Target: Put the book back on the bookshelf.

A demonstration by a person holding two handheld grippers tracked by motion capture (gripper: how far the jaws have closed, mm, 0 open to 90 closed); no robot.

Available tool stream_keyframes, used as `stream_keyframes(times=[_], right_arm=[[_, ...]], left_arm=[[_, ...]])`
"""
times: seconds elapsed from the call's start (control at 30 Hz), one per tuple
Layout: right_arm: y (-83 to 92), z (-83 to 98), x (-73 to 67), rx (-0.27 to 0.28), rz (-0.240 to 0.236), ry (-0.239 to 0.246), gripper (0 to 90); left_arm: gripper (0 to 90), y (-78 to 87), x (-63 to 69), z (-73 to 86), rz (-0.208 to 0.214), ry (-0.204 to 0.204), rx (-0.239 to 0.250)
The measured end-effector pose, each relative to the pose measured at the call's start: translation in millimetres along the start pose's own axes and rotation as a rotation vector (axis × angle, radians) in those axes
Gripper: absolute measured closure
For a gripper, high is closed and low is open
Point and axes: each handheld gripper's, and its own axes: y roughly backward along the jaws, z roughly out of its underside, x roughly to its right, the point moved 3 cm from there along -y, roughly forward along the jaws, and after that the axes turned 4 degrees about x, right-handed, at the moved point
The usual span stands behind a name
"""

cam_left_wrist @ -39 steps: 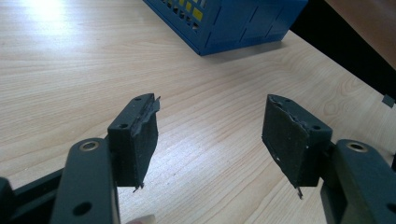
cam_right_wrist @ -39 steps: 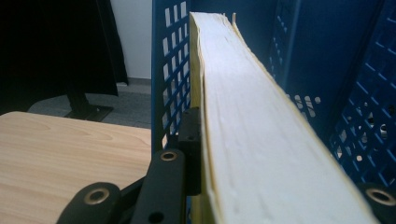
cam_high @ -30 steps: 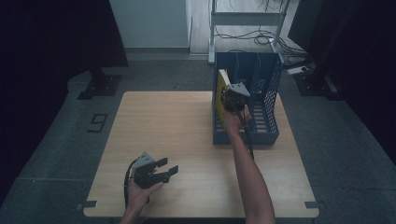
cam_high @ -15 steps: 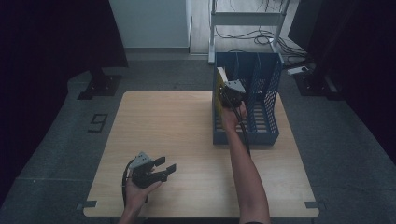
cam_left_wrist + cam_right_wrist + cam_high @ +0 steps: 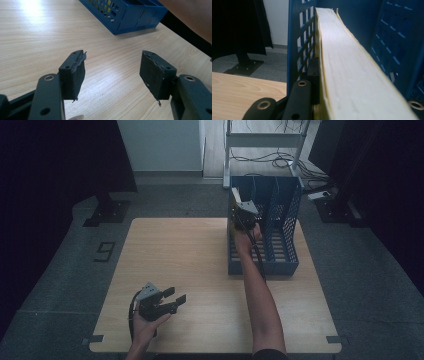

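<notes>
Lower left of the high view: the left gripper (image 5: 172,301) sits low over the table (image 5: 190,255), jaws spread wide with nothing between them. In its own view bare wood shows between the two pads (image 5: 76,72), and the blue rack (image 5: 130,15) lies off at the top of the frame, well apart.

Moving right, up to the middle of the high view: the right gripper (image 5: 239,205) is clamped on a thick book (image 5: 234,196), standing on edge inside the blue rack (image 5: 265,265), in its leftmost slot. In the right gripper view the book (image 5: 352,75) runs straight away from the jaws, page edges up, its cover against the perforated wall (image 5: 300,45). Whether its bottom edge rests on the rack floor I can't quite tell. The book's long axis follows the slot, so the right hand, already on it, is the one placed to seat it.
</notes>
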Motion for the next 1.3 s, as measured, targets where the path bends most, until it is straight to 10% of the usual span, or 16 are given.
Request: stream_keyframes(times=[1.3], right_arm=[[40.8, 13.2, 15.3, 0.000, -0.097, -0.011, 44.3]], left_arm=[[36.0, -0.5, 0.3, 0.2, 0.010, -0.003, -0.011]])
